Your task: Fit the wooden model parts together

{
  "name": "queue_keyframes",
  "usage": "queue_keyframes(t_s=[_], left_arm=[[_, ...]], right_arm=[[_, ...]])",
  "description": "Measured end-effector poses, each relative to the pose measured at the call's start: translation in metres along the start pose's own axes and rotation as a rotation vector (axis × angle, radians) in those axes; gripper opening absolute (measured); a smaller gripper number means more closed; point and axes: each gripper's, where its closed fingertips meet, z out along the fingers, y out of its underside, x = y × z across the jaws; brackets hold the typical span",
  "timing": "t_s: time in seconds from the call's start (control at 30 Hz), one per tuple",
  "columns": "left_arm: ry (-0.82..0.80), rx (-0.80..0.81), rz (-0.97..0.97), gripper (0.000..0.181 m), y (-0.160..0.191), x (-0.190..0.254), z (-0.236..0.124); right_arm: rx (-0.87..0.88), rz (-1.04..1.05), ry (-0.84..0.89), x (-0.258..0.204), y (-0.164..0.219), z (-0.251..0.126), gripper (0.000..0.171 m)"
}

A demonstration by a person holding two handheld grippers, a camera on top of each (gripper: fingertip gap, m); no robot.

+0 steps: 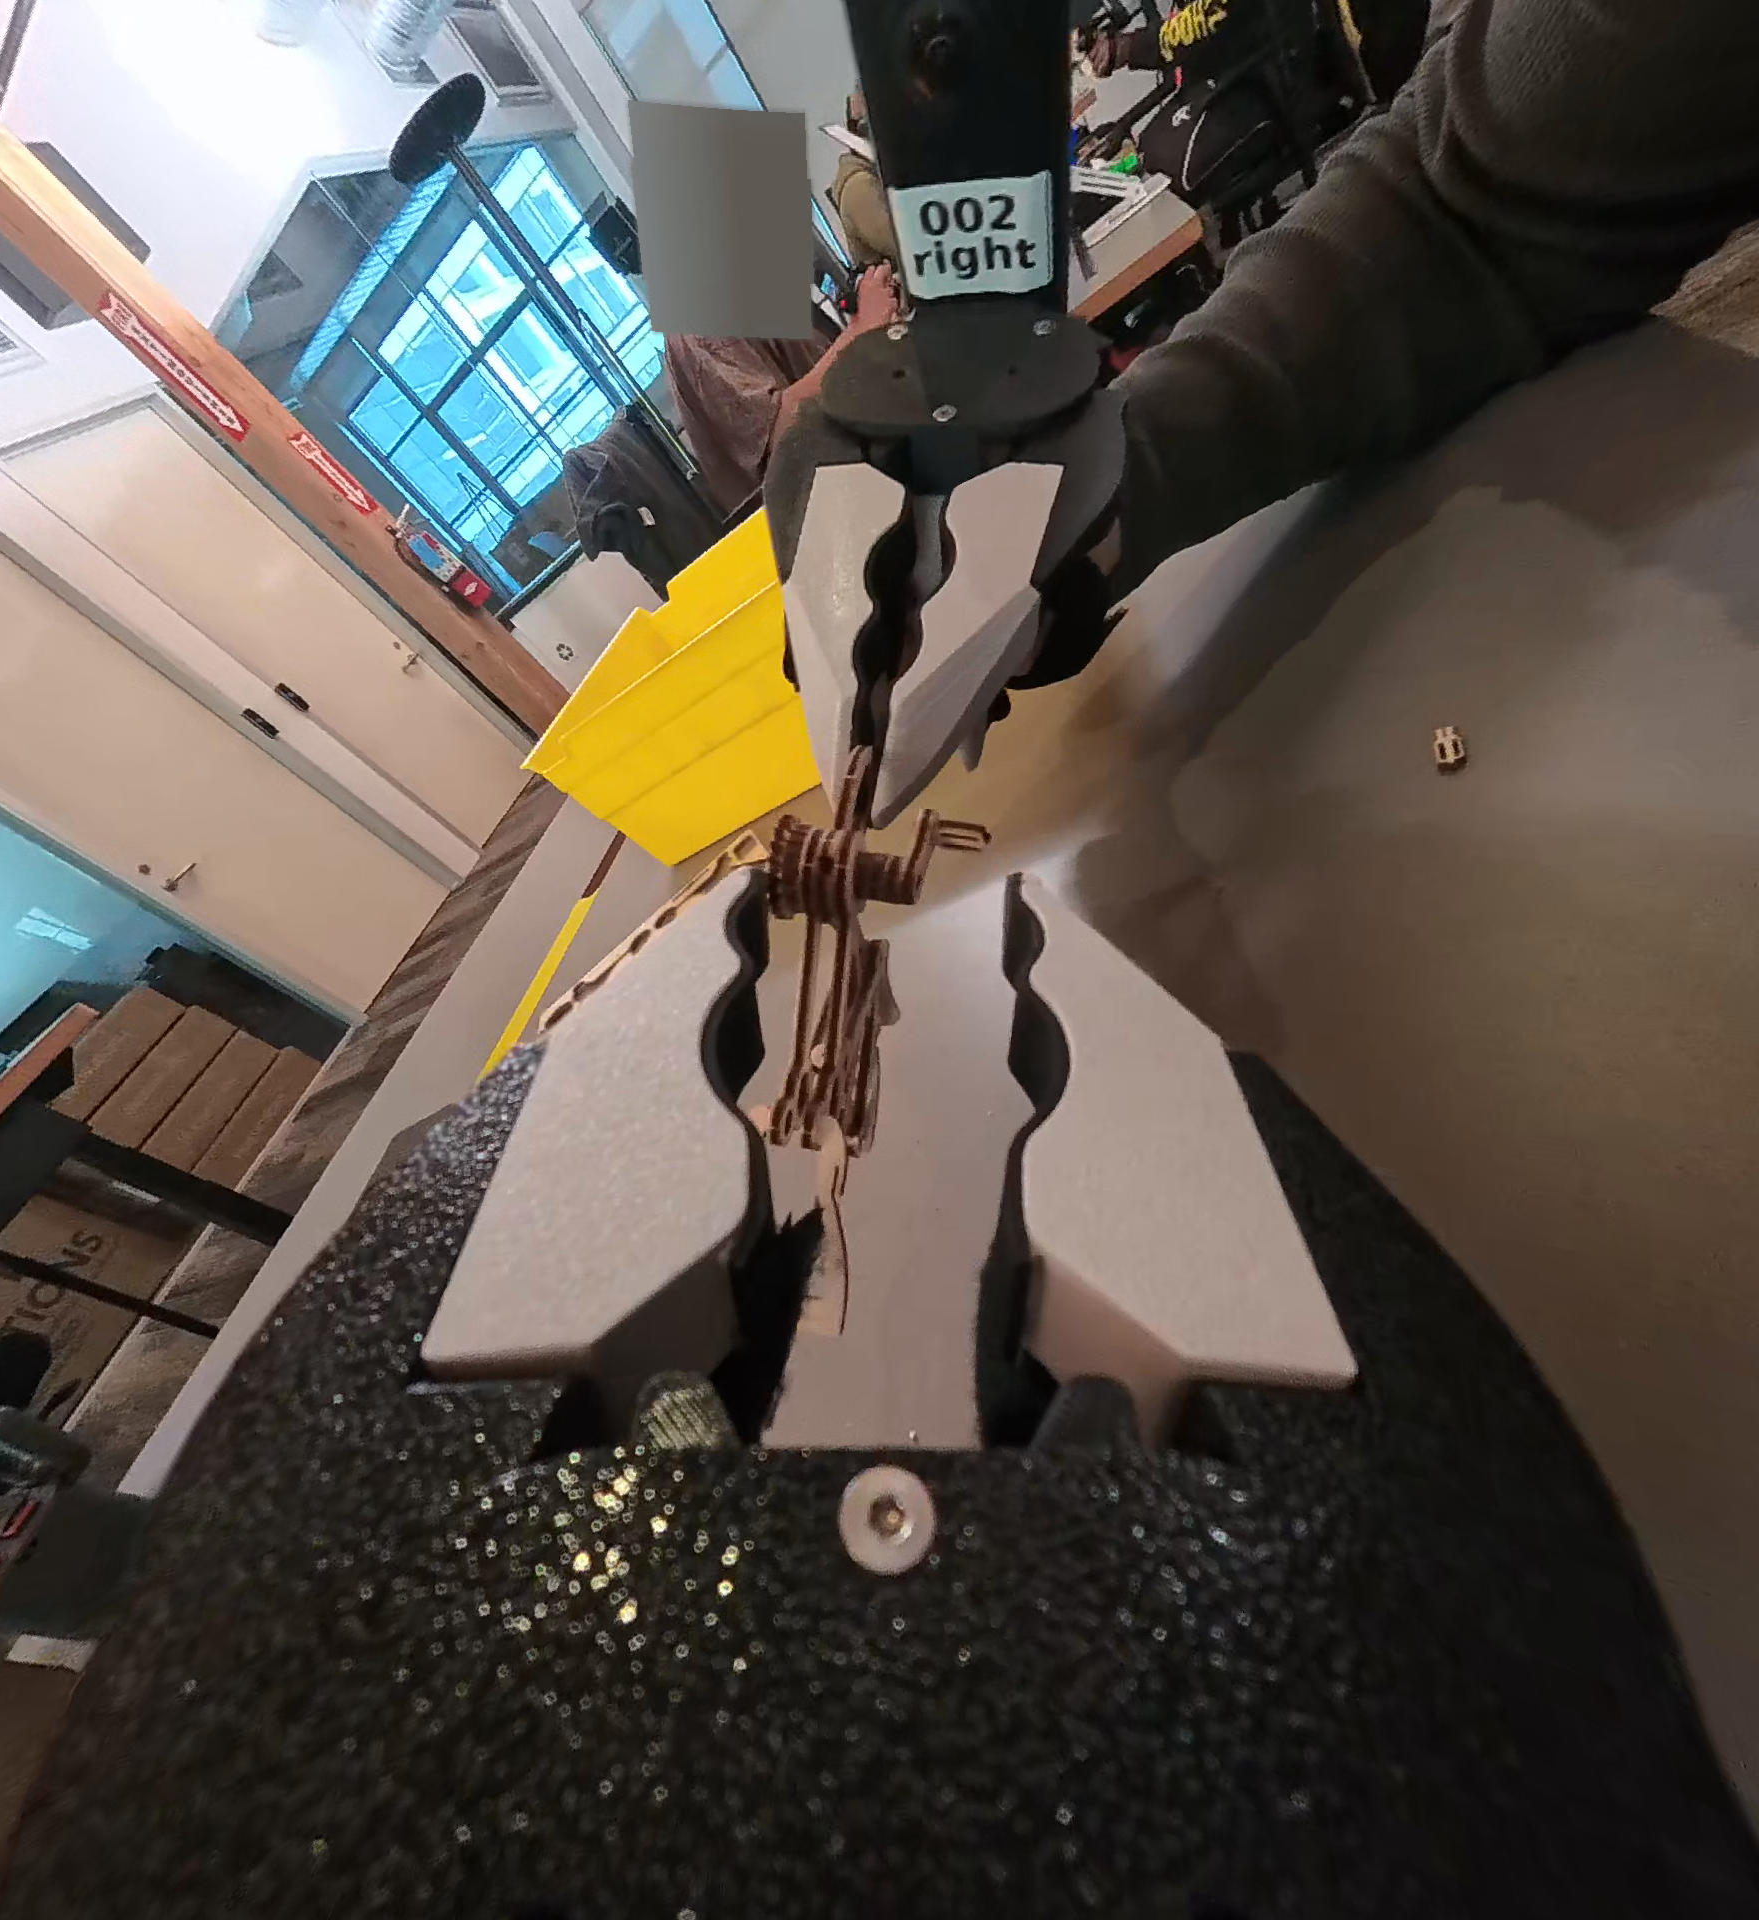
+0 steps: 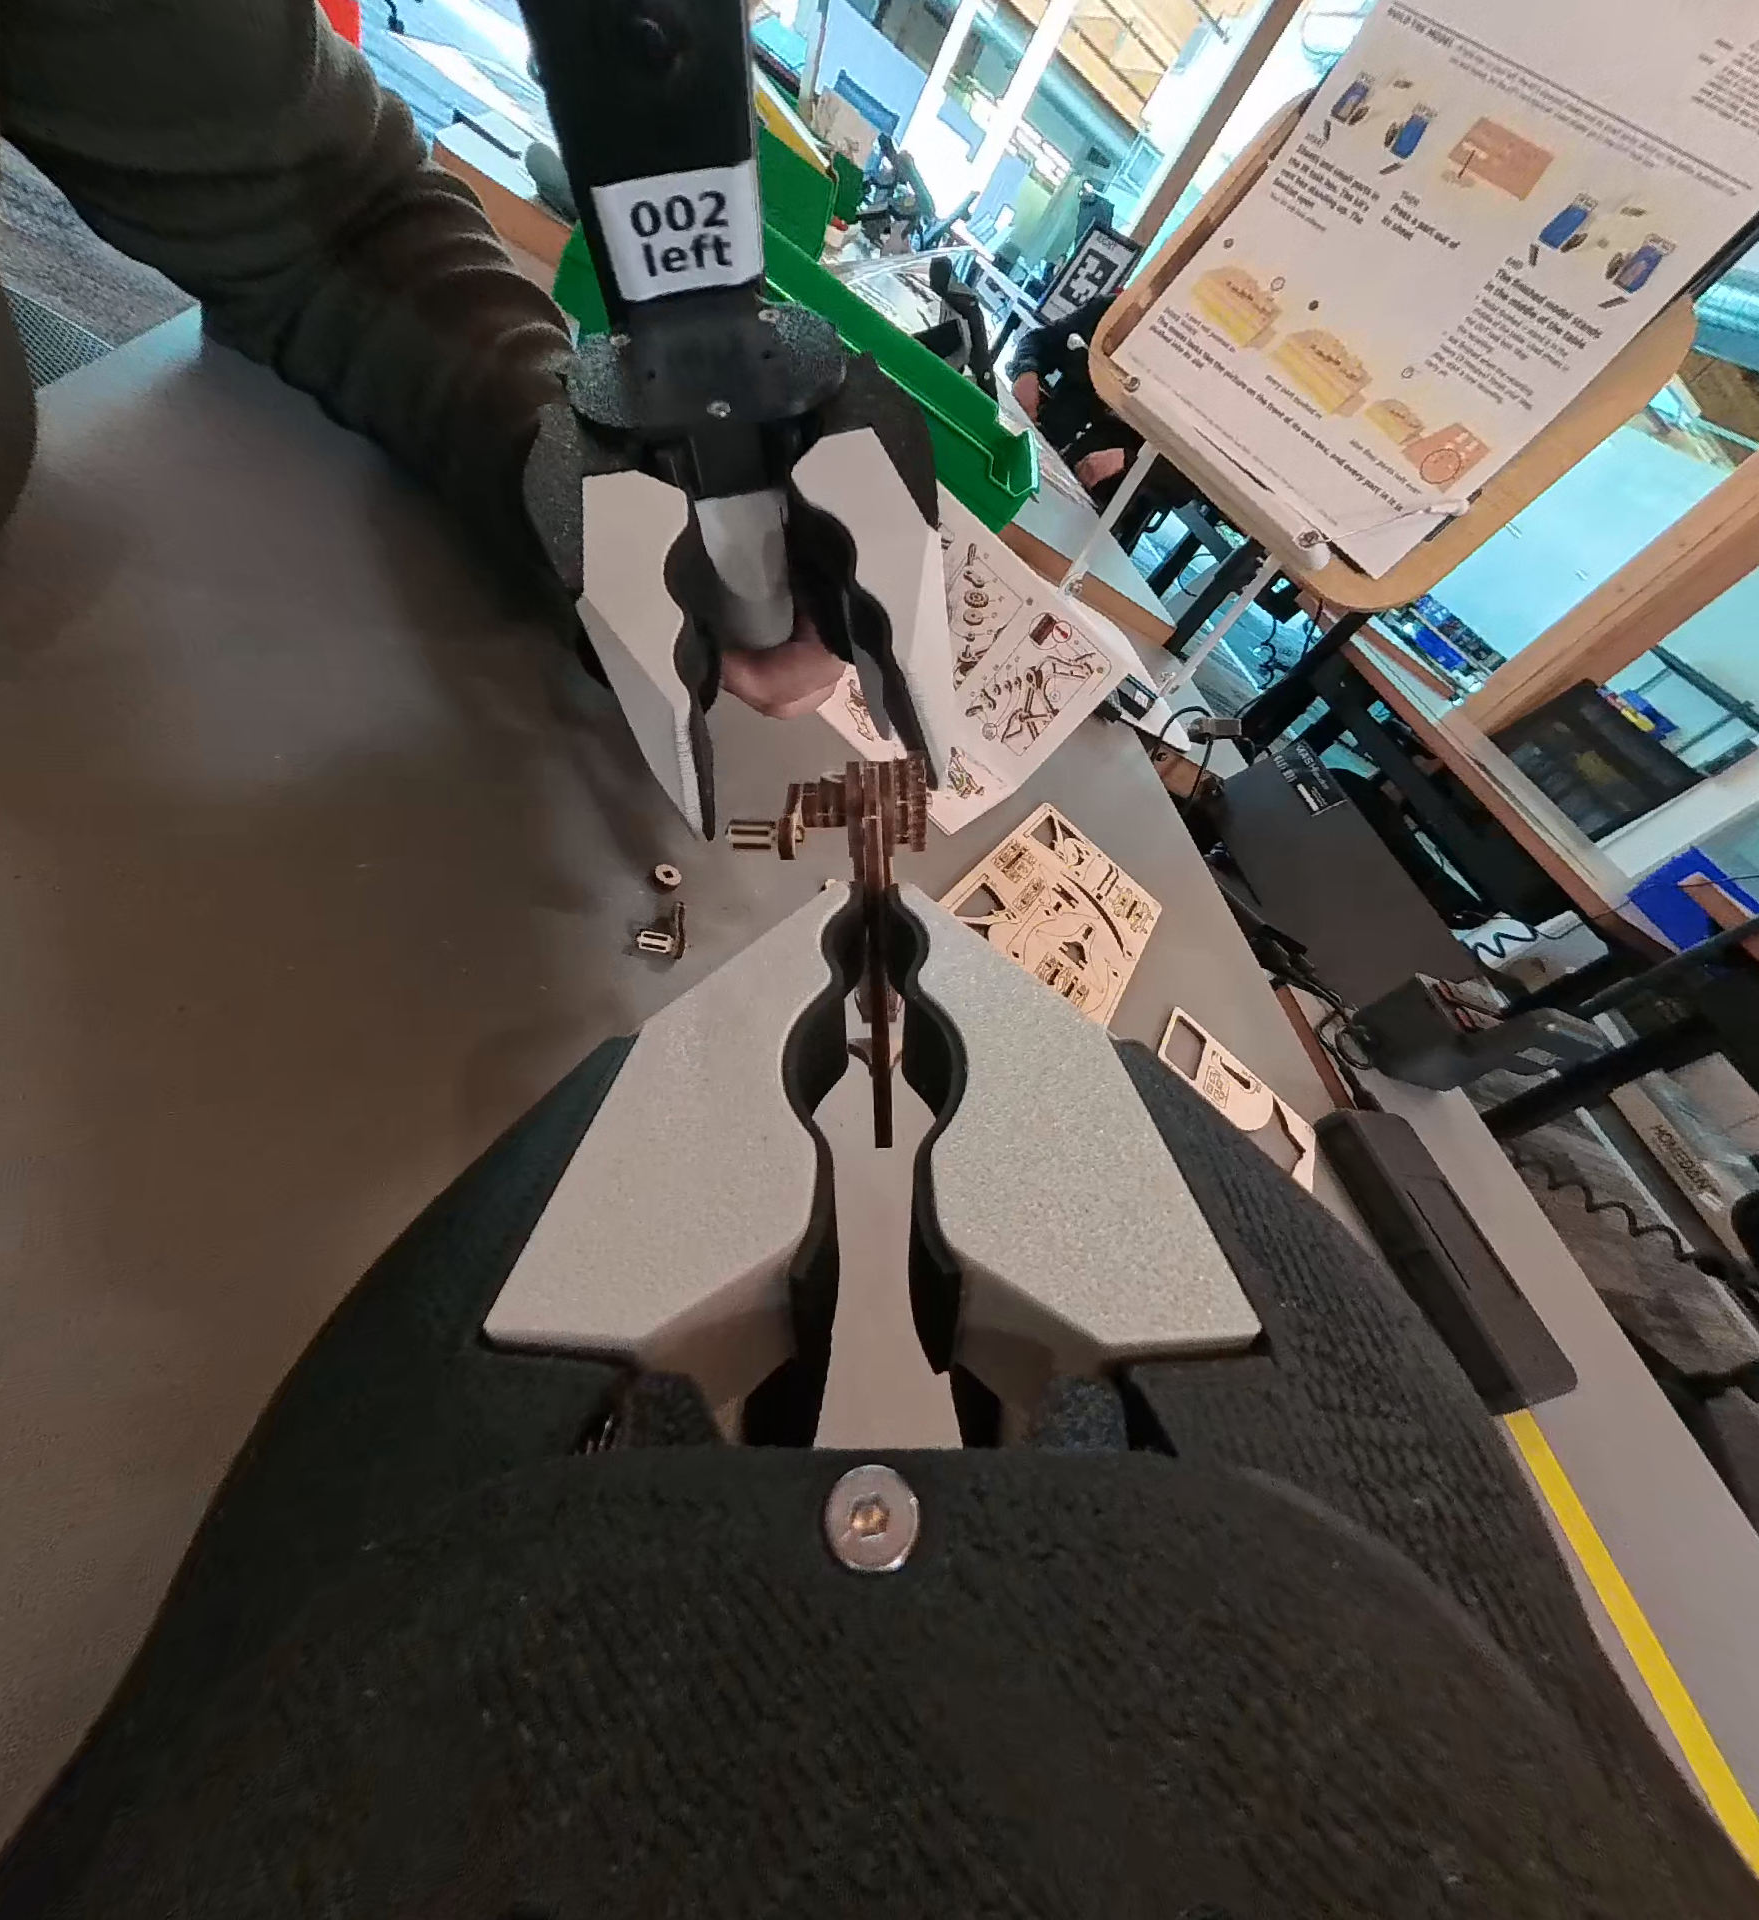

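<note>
Right hand-held gripper (image 2: 870, 904) clamped on a flat plate of the wooden model (image 2: 870, 821), held above the grey desk (image 2: 231, 831). Left hand-held gripper (image 1: 885, 894) spread wide around the model's other end, no clear pinch. Three loose wooden bits (image 2: 662, 940) nearby; two punched-out part sheets (image 2: 1062, 925).

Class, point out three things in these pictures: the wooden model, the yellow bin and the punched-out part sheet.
wooden model (image 1: 839, 997), left wrist view, on its long frame.
yellow bin (image 1: 693, 727), left wrist view, on its side wall.
part sheet (image 2: 1057, 914), right wrist view, on its middle.
</note>
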Motion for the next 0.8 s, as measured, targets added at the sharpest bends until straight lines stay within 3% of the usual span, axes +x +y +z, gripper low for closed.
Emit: queue_keyframes(t_s=[0.8], left_arm=[[0.015,0.003,0.071,0.027,0.001,0.004,-0.002]], right_arm=[[0.010,0.003,-0.066,-0.011,0.000,0.001,0.000]])
